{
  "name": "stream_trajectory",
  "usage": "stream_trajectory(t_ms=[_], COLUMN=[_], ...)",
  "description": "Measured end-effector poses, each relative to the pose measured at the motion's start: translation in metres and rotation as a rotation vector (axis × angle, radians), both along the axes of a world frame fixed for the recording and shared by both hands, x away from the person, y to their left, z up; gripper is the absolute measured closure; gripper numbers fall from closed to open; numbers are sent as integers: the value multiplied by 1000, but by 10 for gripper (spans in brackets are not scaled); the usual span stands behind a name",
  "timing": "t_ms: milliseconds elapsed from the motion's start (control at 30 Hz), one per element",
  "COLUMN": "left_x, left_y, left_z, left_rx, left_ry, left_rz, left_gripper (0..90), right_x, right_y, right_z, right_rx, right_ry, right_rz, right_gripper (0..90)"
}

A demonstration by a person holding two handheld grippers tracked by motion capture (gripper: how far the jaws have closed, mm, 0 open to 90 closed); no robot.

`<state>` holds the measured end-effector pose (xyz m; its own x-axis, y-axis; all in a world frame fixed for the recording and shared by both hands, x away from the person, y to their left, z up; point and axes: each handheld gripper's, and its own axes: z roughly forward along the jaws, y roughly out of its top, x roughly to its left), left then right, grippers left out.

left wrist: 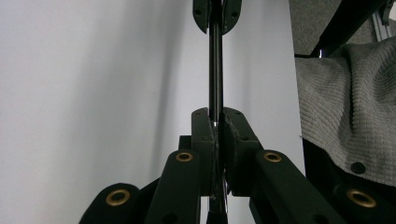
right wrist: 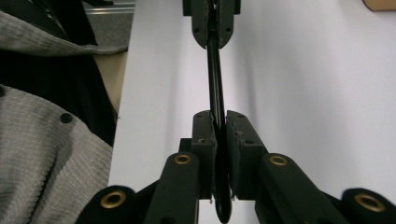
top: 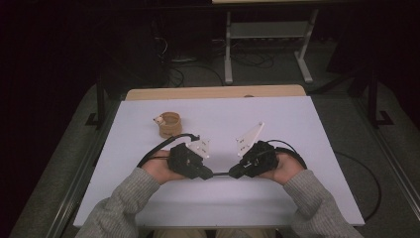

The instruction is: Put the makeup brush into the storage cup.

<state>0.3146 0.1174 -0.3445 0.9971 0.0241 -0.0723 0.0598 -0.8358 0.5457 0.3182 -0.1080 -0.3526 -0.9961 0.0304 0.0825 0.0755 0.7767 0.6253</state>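
A thin black band (top: 220, 174) is stretched taut between my two grippers above the white table top (top: 287, 124). My left gripper (top: 208, 174) is shut on its left end and my right gripper (top: 233, 173) on its right end, tips facing each other a short gap apart. In the left gripper view my jaws (left wrist: 215, 119) pinch the band (left wrist: 215, 70), which runs straight to the other gripper (left wrist: 217, 14). The right gripper view has my jaws (right wrist: 219, 121) clamped on the band (right wrist: 215, 74), with a small loop of it hanging behind the pads.
A tan roll of tape (top: 170, 124) stands on the table behind the left hand, and its edge (right wrist: 380, 4) peeks into the right gripper view. Grey sleeves (top: 124, 203) rest at the near edge. A wooden strip (top: 213, 92) borders the far side.
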Motion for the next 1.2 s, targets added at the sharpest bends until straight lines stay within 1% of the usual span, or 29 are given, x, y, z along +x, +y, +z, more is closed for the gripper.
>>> stream_trajectory(t_ms=[67, 133, 167, 200, 267, 333, 400, 433, 467, 500, 600, 667, 733, 800, 933, 1033, 1133, 1200], left_x=[0, 0, -1, -1, -2, -3, -2, -1, -1, 0, 1, 1, 1, 1, 1, 1, 1, 1], left_y=[-1, -3, -3, -4, -5, -5, -4, -3, -2, 0, 3, 4, 4, 4, 3, 4, 4, 3], left_z=[1, 1, 2, 2, 2, 3, 3, 3, 3, 3, 2, 1, 0, -1, 0, 1, 0, 0], left_rx=[10, 18, 20, 28, 30, 29, 21, 14, -2, -12, -29, -28, -28, -27, -27, -22, -13, 2], left_ry=[-3, -7, -7, -11, -15, -18, -20, -13, -7, -2, 8, 10, 9, 13, 20, 22, 26, 22], left_rz=[-5, -10, -10, -15, -18, -17, -12, -7, 4, 11, 19, 21, 16, 16, 3, -2, 1, 4], left_gripper=[839, 840, 840, 840, 840, 840, 835, 827, 810, 748, 704, 697, 699, 720, 811, 825, 832, 833], right_x=[-1, -2, -4, -5, -5, -5, -5, -5, -5, -5, -7, -8, -8, -8, -9, -9, -9, -9], right_y=[2, 5, 8, 10, 12, 12, 11, 10, 9, 7, 2, -2, -3, -3, -4, -3, -2, -1], right_z=[0, 0, 0, -1, -1, -2, -2, -2, -2, -3, -6, -9, -10, -11, -10, -10, -9, -9], right_rx=[-15, -44, -64, -73, -84, -85, -80, -72, -60, -42, -18, -2, 9, 22, 40, 36, 29, 9], right_ry=[-6, -15, -27, -30, -36, -28, -27, -27, -25, -24, -22, -17, -14, -15, -22, -33, -37, -52], right_rz=[2, 14, 19, 23, 25, 27, 25, 21, 19, 15, 1, -5, -7, -7, -8, -9, -34, -34], right_gripper=[793, 781, 782, 789, 819, 827, 830, 831, 831, 831, 831, 832, 831, 831, 831, 823, 782, 770])
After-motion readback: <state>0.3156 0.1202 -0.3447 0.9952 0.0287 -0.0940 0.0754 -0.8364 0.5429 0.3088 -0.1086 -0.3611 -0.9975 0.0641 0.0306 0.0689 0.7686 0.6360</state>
